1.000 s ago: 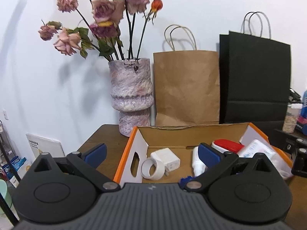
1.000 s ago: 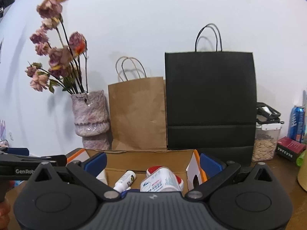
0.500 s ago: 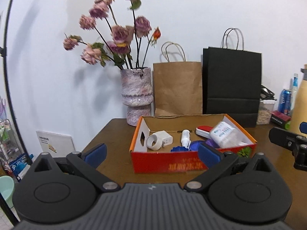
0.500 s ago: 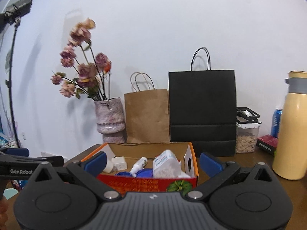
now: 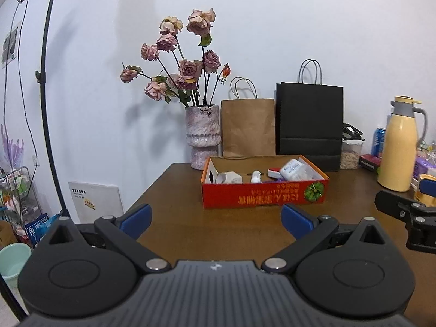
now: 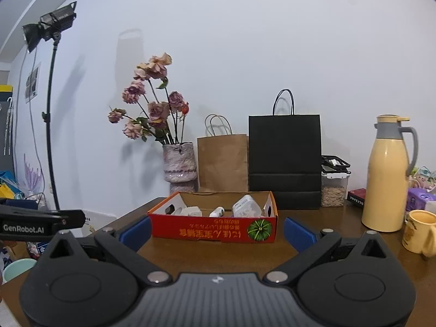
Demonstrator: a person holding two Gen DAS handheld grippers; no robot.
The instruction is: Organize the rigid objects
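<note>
While rectangular, cardboard box [image 5: 263, 197] holds bottle [image 5: 293, 169].

Printed cardboard box [image 5: 263, 196], brown wooden table [image 5: 190, 226]

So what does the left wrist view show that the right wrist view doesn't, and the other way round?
Only the left wrist view shows the blue can beside the yellow flask and the red-topped item in the red box. Only the right wrist view shows the yellow mug. Both share the box, vase, brown bag, black bag and flask, each hand-held gripper open.
</note>
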